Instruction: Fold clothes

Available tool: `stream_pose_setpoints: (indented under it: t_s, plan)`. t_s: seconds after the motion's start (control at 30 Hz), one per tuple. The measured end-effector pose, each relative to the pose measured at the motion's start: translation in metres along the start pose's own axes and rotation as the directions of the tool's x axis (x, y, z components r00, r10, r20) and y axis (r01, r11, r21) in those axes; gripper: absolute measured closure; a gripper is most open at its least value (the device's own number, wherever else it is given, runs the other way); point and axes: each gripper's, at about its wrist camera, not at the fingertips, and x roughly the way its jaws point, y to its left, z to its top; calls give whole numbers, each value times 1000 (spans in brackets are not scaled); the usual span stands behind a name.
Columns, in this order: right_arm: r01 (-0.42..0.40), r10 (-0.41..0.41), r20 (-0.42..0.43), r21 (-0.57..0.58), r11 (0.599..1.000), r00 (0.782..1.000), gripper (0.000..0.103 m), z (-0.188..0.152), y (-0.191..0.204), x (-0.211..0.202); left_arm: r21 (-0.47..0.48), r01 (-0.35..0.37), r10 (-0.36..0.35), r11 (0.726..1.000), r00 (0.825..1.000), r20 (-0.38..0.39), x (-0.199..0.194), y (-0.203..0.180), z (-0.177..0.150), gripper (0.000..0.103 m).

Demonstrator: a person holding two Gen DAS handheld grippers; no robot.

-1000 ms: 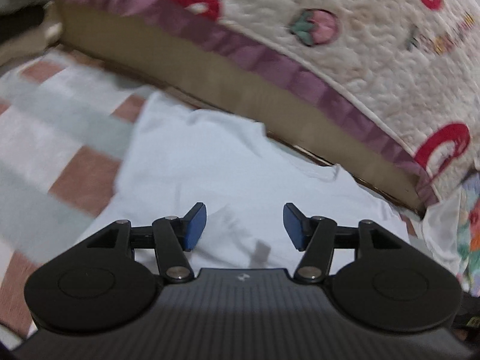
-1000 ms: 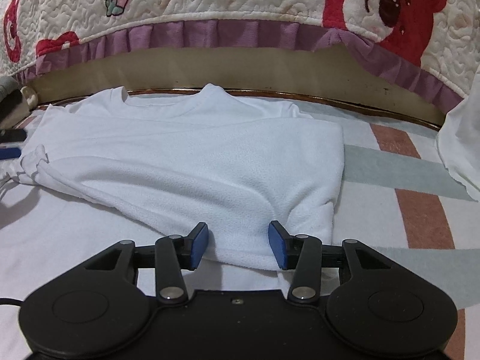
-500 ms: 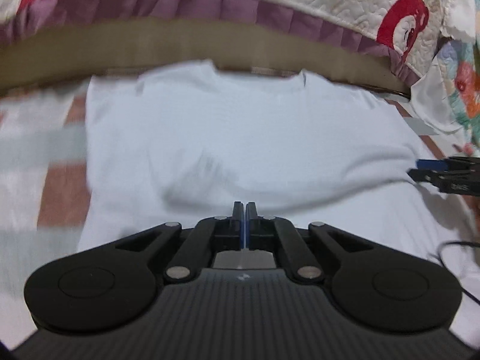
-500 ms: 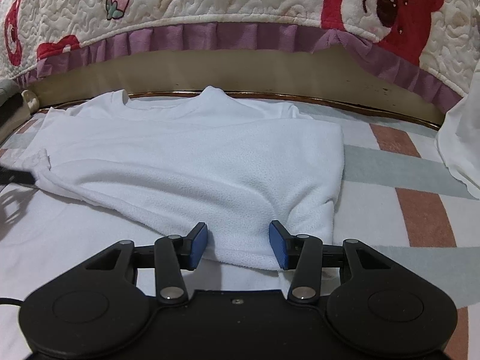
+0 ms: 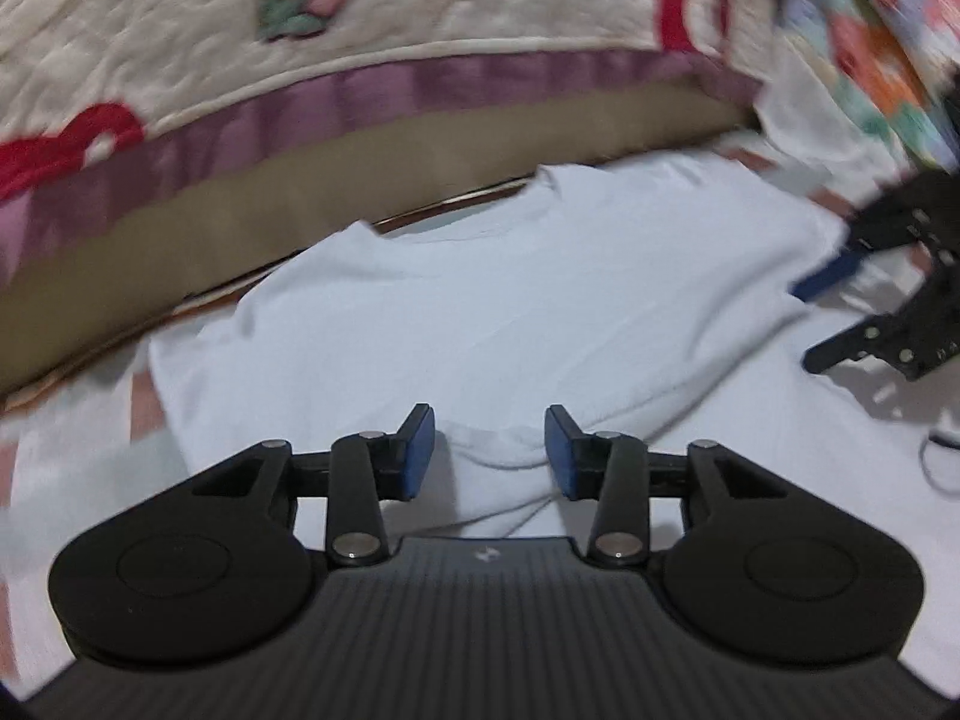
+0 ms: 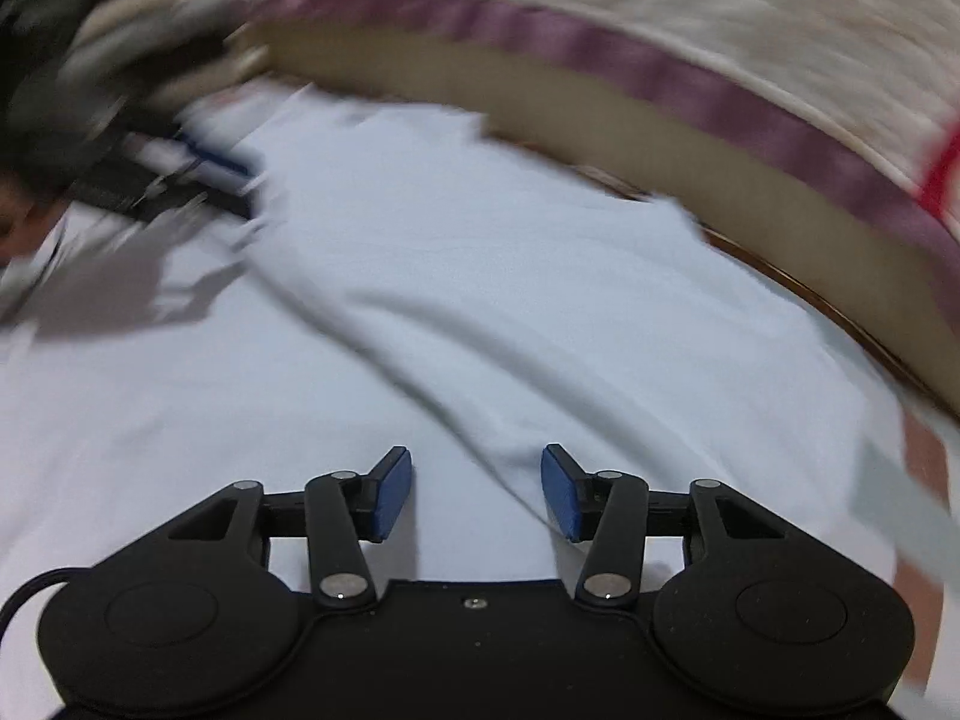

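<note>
- Quilted cream bedspread [image 5: 420,12] with red motifs, a strawberry patch [image 5: 300,3] and a purple ruffle [image 5: 420,87] hangs along the far side, well beyond both tongs; a tan band of the bed's side [image 5: 300,192] shows under the ruffle.
- Nearer lies a white, pink and grey striped sheet [image 6: 924,456], seen to the right of the right tongs.
- A white fleece sweatshirt [image 5: 510,288] is spread on that sheet just ahead of the left tongs [image 5: 489,450], its neckline [image 5: 480,222] at the far edge by the bed's side.
- Left tongs are open, the blue pads [image 5: 417,450] apart, with a bunched fold of the sweatshirt's near edge lying between them; whether the pads touch the cloth cannot be told.
- Right tongs [image 6: 477,495] are open as well, poised over the same sweatshirt [image 6: 480,276], and a long ridge of cloth runs from far left to between the pads.
- From the left wrist view the right tongs show at far right, beside the garment's right edge.
- From the right wrist view the left tongs appear at far left, heavily blurred.
- A floral fabric [image 5: 888,60] sits at far right of the left tongs.
</note>
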Motion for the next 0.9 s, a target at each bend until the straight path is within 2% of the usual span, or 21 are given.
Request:
stream_pose_setpoints:
  t_s: [0.03, 0.1, 0.13, 0.17, 0.2, 0.23, 0.27, 0.4, 0.53, 0.67, 0.77, 0.9]
  plan:
    - [-20, 20, -4, -21, 1000, 1000, 41, 2, 5, 2, -16, 13, -13, 1000, 1000, -8, 3, 5, -1, 60]
    - [-61, 60, -13, -62, 996, 998, 39, 6, 15, 7, -64, 57, -58, 996, 998, -10, 6, 17, -3, 53]
    - [-81, 80, -18, -82, 993, 997, 39, 8, 21, 10, -82, 96, -96, 992, 995, -3, 6, 21, -7, 55]
    - [-101, 99, -24, -102, 990, 995, 39, 9, 26, 12, -99, 134, -135, 986, 991, 5, 6, 25, -11, 60]
    - [-121, 119, -30, -122, 985, 992, 39, 11, 31, 15, -110, 164, -164, 980, 986, 9, 5, 28, -15, 78]
    - [-142, 138, -36, -142, 980, 990, 39, 13, 36, 17, -104, 167, -168, 980, 986, -1, 2, 26, -19, 86]
    - [-162, 157, -43, -161, 974, 987, 39, 15, 41, 19, -99, 170, -172, 981, 985, -11, 0, 24, -23, 90]
    - [-236, 226, -71, -227, 945, 972, 39, 23, 62, 28, -141, 147, -151, 979, 988, -17, -25, 21, -41, 90]
    - [-270, 258, -83, -224, 936, 963, 39, 28, 83, 33, -223, 135, -138, 965, 990, -1, -35, 27, -49, 87]
    - [-301, 288, -92, -223, 927, 953, 39, 33, 106, 38, -303, 132, -134, 944, 991, 16, -41, 33, -55, 87]
    - [-331, 319, -91, -199, 923, 944, 39, 36, 121, 44, -361, 131, -130, 923, 991, 28, -45, 38, -59, 83]
    - [-337, 326, -84, -203, 919, 941, 39, 41, 138, 51, -432, 130, -123, 892, 991, 45, -51, 45, -64, 78]
